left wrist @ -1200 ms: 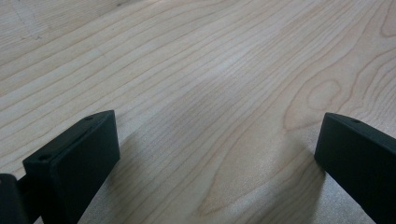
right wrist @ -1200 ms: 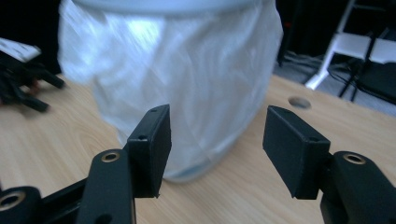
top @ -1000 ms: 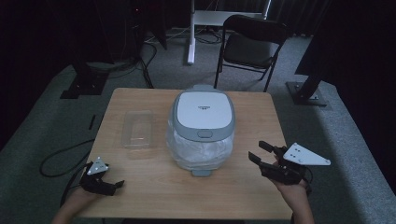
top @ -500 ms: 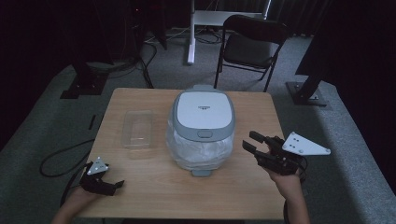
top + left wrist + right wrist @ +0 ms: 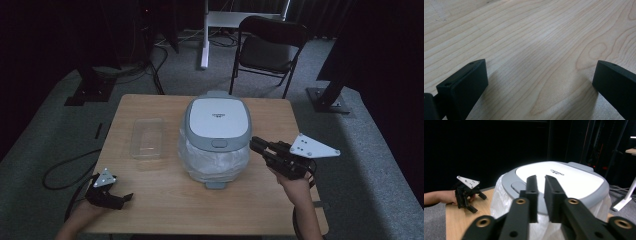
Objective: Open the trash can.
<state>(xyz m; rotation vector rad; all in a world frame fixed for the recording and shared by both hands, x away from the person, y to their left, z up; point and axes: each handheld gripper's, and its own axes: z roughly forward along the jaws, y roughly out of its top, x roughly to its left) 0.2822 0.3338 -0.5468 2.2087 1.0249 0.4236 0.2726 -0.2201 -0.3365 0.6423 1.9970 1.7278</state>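
- High view: we see the wooden table (image 5: 165, 200), the largest thing in the scene; every place below is given relative to the bin that stands at its middle.
- The bin (image 5: 217, 131) is a grey container with a white lid panel and a small press tab at the near edge of the lid; a white plastic liner (image 5: 212, 161) bulges out under the lid rim on the near side. In the right gripper view we see the same bin (image 5: 564, 182) straight ahead, its liner hanging down the wall.
- A black folding chair (image 5: 270, 52) stands on the floor beyond the bin, off the table.
- A clear plastic tray (image 5: 148, 138) lies flat on the table left of the bin, near it but apart from it.
- The right gripper (image 5: 256, 145) hovers just to the right of the bin, near its lid rim, its tips pointing at the bin's side; we cannot tell whether they touch it. In the right gripper view we see its jaws almost together, a narrow slit left between the pads (image 5: 532, 195), with nothing between them; they have just been closing.
- The left gripper (image 5: 124, 199) rests on the table well to the near left of the bin. In the left gripper view we see its jaws spread wide over bare wood, grasping nothing.
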